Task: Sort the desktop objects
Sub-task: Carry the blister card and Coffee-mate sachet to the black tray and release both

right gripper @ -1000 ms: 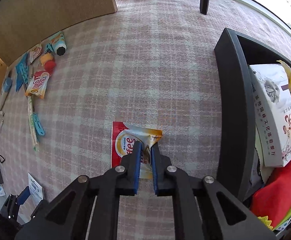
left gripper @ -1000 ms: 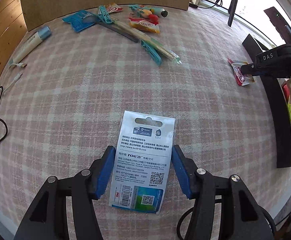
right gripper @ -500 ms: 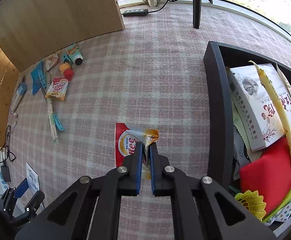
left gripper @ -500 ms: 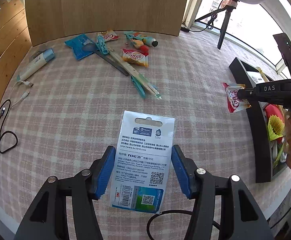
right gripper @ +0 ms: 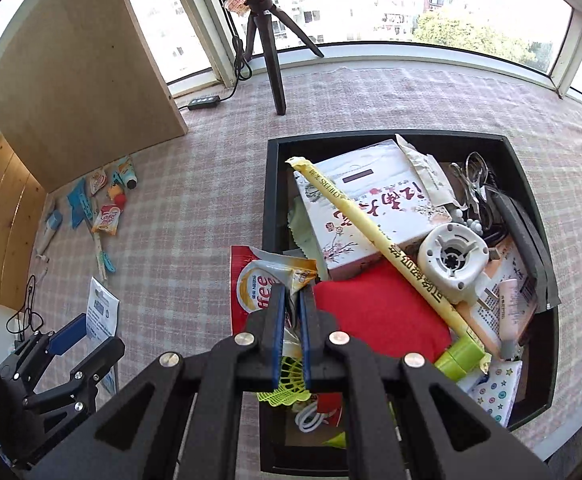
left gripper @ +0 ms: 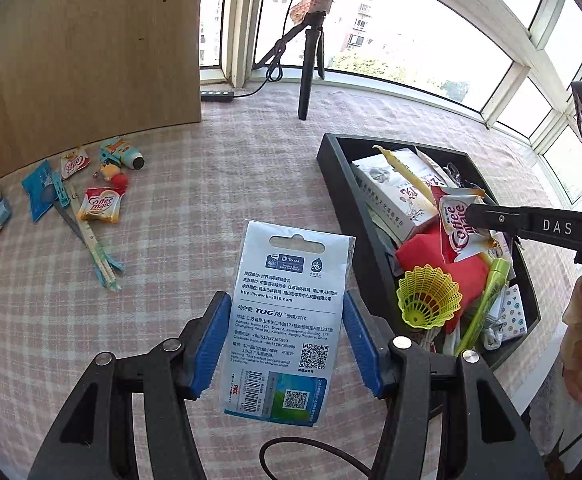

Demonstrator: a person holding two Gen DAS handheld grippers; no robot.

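Two grippers are both busy. The left gripper (left gripper: pixel 283 344) has its blue pads spread fairly wide but pinching the sides of a white hang-tab packet (left gripper: pixel 287 320), back side up with barcodes and QR codes, held up above the pink plaid tablecloth (left gripper: pixel 195 184). The right gripper (right gripper: pixel 291 320) is squeezed nearly together on a red Coffee-mate sachet (right gripper: pixel 259 280), which hangs over the near-left edge of the black tray (right gripper: pixel 271 184). That tray is stuffed: white box (right gripper: pixel 367 208), long yellow stick (right gripper: pixel 371 232), red cloth (right gripper: pixel 375 316), yellow shuttlecock (left gripper: pixel 427 296). Back left on the cloth there's a loose pile of stuff, including another Coffee-mate sachet (left gripper: pixel 101 204), beside a wooden board (left gripper: pixel 91 52). Big sunny windows behind, with a ring-light tripod (right gripper: pixel 267 32) on the table.
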